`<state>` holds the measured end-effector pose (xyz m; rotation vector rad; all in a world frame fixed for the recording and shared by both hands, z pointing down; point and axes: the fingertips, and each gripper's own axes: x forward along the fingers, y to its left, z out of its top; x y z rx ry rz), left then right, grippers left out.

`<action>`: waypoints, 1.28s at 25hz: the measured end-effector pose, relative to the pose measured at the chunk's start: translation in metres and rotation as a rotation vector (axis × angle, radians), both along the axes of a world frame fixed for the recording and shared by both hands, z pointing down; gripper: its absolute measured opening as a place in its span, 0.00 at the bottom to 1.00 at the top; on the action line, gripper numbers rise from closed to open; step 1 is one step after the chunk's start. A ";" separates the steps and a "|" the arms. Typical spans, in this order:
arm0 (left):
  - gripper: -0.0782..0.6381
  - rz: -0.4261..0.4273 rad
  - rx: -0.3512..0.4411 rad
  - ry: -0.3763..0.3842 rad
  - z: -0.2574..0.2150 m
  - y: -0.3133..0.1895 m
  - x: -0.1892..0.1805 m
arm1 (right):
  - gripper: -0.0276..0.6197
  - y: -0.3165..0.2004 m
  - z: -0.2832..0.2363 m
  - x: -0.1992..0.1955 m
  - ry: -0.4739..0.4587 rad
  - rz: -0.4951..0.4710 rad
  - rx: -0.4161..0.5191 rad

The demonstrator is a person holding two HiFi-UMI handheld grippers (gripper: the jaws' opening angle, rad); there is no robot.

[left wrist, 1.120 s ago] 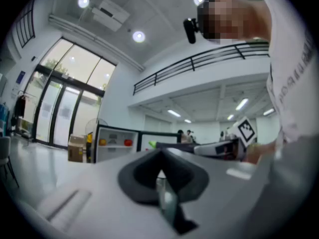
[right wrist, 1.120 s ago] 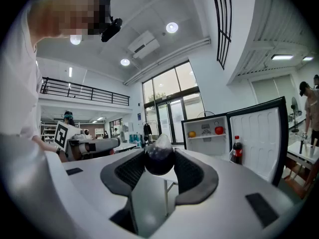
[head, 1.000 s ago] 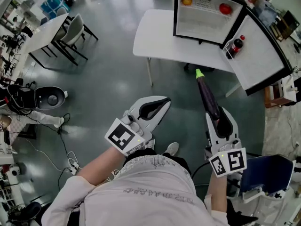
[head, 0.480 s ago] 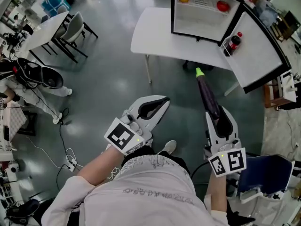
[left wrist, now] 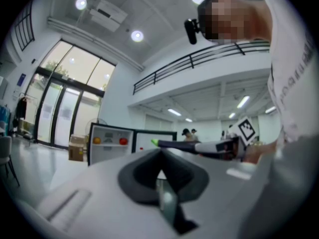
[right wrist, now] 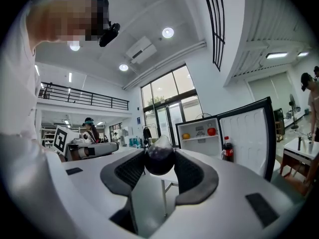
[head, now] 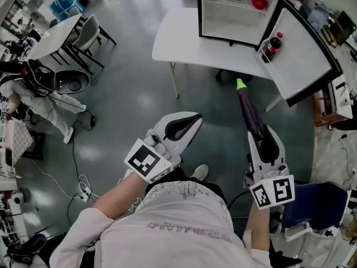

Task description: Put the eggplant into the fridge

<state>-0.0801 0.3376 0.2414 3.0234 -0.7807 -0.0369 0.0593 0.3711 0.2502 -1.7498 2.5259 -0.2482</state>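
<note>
The eggplant (head: pixel 250 113), dark purple with a green tip, lies right of centre in the head view. It is pinched at its near end by the right gripper (head: pixel 262 144) and points toward the open fridge (head: pixel 234 24) on the white table (head: pixel 178 38) at the top of the frame. A dark bottle (head: pixel 271 46) stands in the fridge door (head: pixel 307 54), and the left gripper (head: pixel 188 123), lower centre, has its jaws pressed together, empty.

A white table (head: pixel 178 38) standing on the grey floor (head: pixel 131 94) carries an open fridge (head: pixel 231 17).
</note>
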 end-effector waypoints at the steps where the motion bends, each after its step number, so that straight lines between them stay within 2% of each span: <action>1: 0.12 0.002 0.003 0.001 0.000 0.001 0.003 | 0.32 0.001 0.000 0.002 0.001 -0.001 0.002; 15: 0.12 -0.012 0.010 0.006 0.004 -0.023 0.025 | 0.32 -0.021 0.004 0.025 -0.007 -0.010 0.009; 24: 0.12 -0.016 -0.011 0.017 0.024 -0.067 0.036 | 0.32 -0.065 0.025 0.040 0.002 -0.004 -0.023; 32: 0.12 -0.036 -0.037 0.024 0.031 -0.109 0.029 | 0.32 -0.108 0.029 0.032 0.008 -0.025 -0.044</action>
